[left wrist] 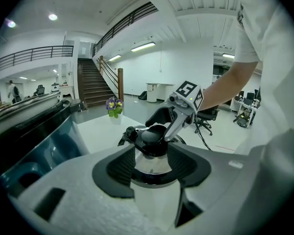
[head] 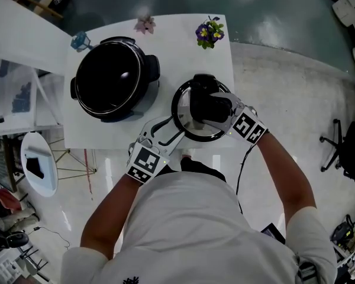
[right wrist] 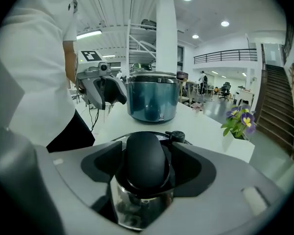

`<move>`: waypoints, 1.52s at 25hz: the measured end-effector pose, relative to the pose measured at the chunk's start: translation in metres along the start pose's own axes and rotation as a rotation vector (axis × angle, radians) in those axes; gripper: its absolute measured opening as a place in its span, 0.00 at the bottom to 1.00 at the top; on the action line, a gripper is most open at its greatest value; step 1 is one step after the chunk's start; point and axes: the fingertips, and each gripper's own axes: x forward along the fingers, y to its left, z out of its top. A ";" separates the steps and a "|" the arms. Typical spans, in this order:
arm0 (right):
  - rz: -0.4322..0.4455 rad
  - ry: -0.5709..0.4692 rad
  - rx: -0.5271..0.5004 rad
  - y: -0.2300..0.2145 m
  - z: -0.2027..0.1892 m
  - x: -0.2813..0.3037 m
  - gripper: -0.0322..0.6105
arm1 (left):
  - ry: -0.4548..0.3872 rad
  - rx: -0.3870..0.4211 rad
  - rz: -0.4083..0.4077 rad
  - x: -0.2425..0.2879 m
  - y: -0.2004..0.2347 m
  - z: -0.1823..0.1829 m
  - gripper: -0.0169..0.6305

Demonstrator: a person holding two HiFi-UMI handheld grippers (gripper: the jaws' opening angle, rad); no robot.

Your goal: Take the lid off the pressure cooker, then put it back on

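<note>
The right tool [right wrist: 147, 166] stands released around the knob [right wrist: 146, 155] of the lid [head: 185, 122], the left tool [left wrist: 152, 161] released at its rim, so I would clench centred on the knob before lifting.

Seen from above, a person in a white shirt [head: 183, 229] leans over a white worktop [head: 171, 46] with a gripper in each hand. The right gripper [head: 208, 106] has its jaws either side of the black handle [head: 206, 86] of the pressure cooker lid [head: 192, 128], which lies flat on the worktop. The left gripper [head: 173, 129] has its jaws at the lid's rim. Beyond and to the left of those jaws stands the uncovered cooker pot [head: 112, 78]. A pot of purple flowers [head: 209, 33] sits well beyond the right jaws.
</note>
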 end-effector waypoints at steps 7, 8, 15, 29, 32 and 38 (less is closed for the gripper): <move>0.111 0.042 -0.071 0.006 -0.004 0.022 0.58 | 0.003 -0.033 0.024 -0.004 0.009 -0.002 0.35; 0.123 0.045 -0.079 0.007 -0.004 0.023 0.58 | 0.003 -0.037 0.025 -0.004 0.009 -0.003 0.35; 0.164 0.060 -0.124 0.009 -0.010 0.032 0.52 | 0.007 -0.053 0.023 -0.001 0.014 -0.004 0.35; 0.159 0.063 -0.138 0.008 -0.010 0.033 0.50 | 0.018 -0.037 -0.005 0.008 0.014 -0.004 0.34; 0.154 0.068 -0.133 0.010 -0.010 0.033 0.50 | 0.018 -0.035 -0.010 0.009 0.012 -0.004 0.34; 0.167 0.047 -0.085 0.015 -0.001 0.028 0.50 | 0.009 -0.033 -0.009 0.007 0.012 -0.002 0.34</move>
